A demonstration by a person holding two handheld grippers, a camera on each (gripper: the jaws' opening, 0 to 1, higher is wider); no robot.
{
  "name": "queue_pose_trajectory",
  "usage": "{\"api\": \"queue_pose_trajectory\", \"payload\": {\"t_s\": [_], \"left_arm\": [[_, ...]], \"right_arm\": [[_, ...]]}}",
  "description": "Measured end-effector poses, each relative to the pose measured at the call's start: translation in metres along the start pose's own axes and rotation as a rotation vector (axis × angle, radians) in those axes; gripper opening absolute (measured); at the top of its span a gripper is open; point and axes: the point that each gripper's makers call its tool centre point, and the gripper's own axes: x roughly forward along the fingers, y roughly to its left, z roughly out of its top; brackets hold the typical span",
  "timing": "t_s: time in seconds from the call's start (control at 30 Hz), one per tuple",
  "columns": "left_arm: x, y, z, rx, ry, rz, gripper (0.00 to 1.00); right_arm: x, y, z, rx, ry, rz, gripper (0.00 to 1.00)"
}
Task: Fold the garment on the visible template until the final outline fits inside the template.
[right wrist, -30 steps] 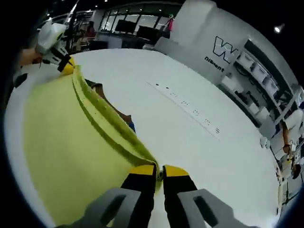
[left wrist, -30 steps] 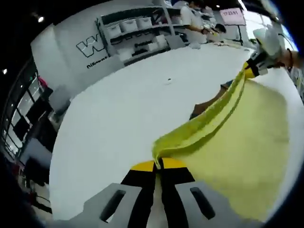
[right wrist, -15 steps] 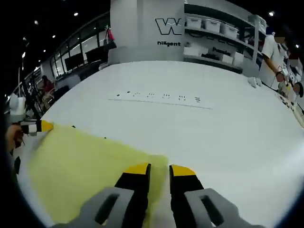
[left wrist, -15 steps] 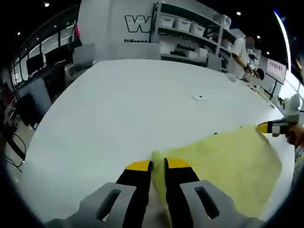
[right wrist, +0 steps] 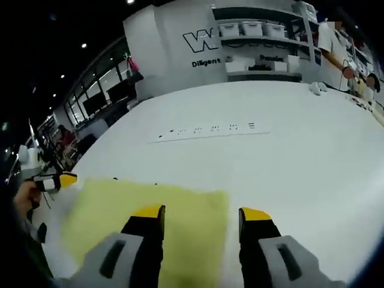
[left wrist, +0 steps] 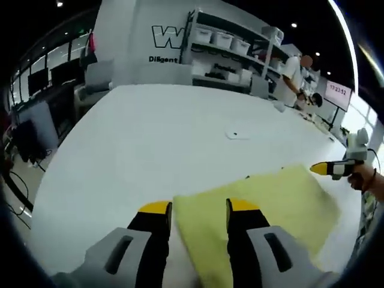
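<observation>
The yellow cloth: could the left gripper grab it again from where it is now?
Probably yes. The left gripper stands open with the yellow cloth lying flat on the white table right between its jaws, and nothing lies in the way.

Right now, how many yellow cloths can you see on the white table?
1. The yellow cloth lies flat on the white table, spreading between the open left claw and open right claw. Folded layers may hide something underneath.

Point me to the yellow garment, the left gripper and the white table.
yellow garment (left wrist: 264,204): left gripper view, middle of the flat cloth.
left gripper (left wrist: 199,208): left gripper view, midway between its open jaws.
white table (right wrist: 288,162): right gripper view, bare surface beyond the garment.
</observation>
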Motion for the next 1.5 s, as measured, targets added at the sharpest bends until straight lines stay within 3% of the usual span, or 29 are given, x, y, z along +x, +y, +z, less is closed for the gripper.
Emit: {"api": "queue_pose_trajectory", "payload": {"t_s": [0.37,0.6,0.83,1.03,1.23,1.5], "left_arm": [[-0.036,-0.014,-0.01,-0.009,-0.004,-0.031,0.51],[-0.058,-0.02,-0.035,-0.033,0.043,-0.042,0.53],[-0.072,-0.024,-0.064,-0.049,0.104,-0.038,0.52],[-0.076,-0.03,-0.087,-0.044,0.159,-0.036,0.5],[-0.072,-0.021,-0.11,-0.068,0.235,-0.003,0.43],[-0.077,-0.021,-0.123,-0.094,0.263,0.014,0.32]], "right_arm": [[-0.037,0.014,-0.017,-0.008,0.028,0.037,0.56],[-0.057,0.016,-0.04,-0.06,0.069,0.037,0.56],[-0.07,0.017,-0.064,-0.037,0.104,0.043,0.57],[-0.079,0.01,-0.083,-0.048,0.123,0.012,0.51],[-0.084,0.003,-0.101,-0.051,0.152,-0.014,0.4],[-0.086,0.002,-0.11,-0.045,0.154,-0.013,0.26]]}}
